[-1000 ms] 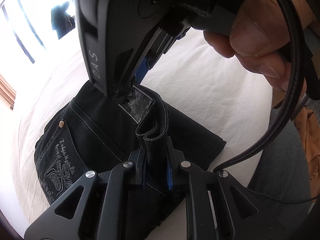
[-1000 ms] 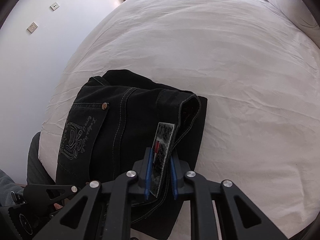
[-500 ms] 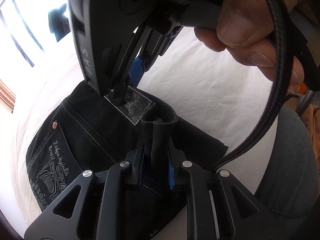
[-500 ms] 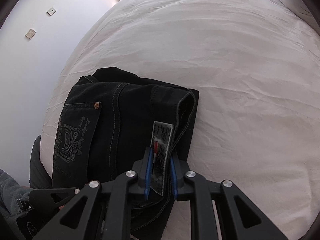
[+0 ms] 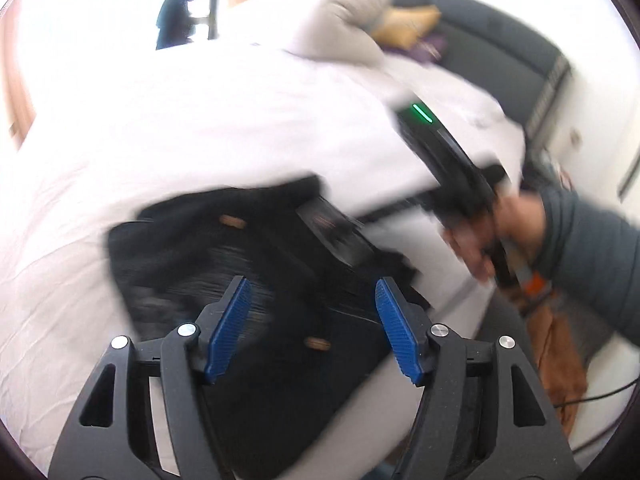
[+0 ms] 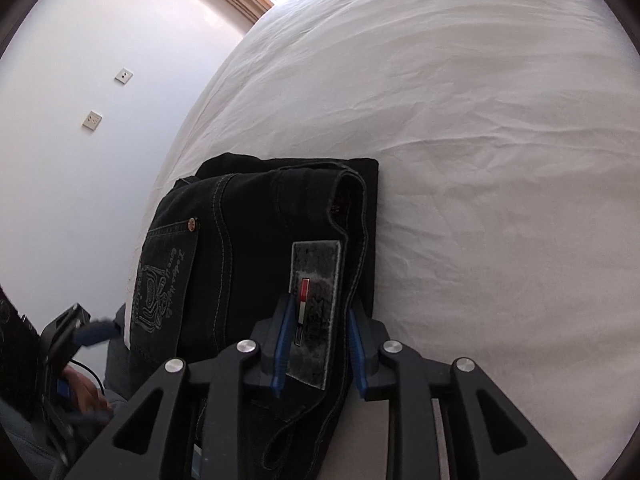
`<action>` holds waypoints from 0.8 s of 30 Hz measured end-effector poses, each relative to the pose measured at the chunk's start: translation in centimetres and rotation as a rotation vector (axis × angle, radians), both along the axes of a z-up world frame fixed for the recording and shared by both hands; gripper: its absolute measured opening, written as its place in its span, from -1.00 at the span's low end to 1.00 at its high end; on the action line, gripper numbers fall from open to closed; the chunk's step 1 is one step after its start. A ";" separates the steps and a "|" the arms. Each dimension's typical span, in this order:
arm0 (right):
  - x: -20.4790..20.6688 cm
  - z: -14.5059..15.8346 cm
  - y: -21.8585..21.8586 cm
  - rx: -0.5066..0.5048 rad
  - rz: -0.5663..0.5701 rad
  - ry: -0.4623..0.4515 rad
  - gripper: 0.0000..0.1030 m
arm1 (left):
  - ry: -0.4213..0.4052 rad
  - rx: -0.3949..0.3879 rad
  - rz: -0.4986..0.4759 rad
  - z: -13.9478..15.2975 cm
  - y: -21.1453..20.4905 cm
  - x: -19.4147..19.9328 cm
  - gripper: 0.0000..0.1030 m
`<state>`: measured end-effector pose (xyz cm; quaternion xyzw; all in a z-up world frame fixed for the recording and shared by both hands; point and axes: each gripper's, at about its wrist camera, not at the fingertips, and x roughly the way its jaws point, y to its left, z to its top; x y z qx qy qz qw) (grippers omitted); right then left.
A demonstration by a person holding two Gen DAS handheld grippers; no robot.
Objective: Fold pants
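Bedroom with a big white bed [image 5: 168, 152], and the left wrist view is really motion-blurred, so take details with salt: there's a pillow [image 5: 344, 28] at the far end and a dark headboard or sofa thing behind it. The left claw [image 5: 314, 328] is spread wide with nothing between the blue pads [image 5: 230, 328], hovering above the black jeans [image 5: 240, 264], which sit as a compact dark bundle near the bed's edge. Off to the right you can see the person's right hand [image 5: 476, 240] on the other tool. Over to the right wrist view, much sharper: white wall with two outlets [image 6: 92, 120] on the left, wrinkled sheet everywhere else. The jeans are folded into a neat rectangle by the near corner of the bed, back pocket embroidery [image 6: 156, 292] facing up. The right claw [image 6: 318, 350] is clamped on the waistband right at the leather brand patch [image 6: 316, 280]. Honestly looks nearly done to me; folding seems finished, what's left is probably letting that waistband go and maybe patting the stack flat.
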<state>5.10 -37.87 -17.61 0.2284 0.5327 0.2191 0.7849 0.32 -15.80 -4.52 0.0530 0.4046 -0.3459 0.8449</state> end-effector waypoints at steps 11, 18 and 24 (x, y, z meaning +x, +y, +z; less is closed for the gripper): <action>-2.4 5.2 -1.3 0.010 -0.123 -0.022 0.22 | 0.101 -0.011 0.043 -5.8 1.5 5.3 0.23; -3.5 4.4 4.8 0.252 0.080 -0.025 0.22 | 0.134 -0.094 0.044 -5.6 1.5 4.8 0.23; -5.1 -2.7 1.1 0.334 -0.075 0.151 -1.00 | 0.164 -0.207 0.047 -3.1 5.0 7.5 0.23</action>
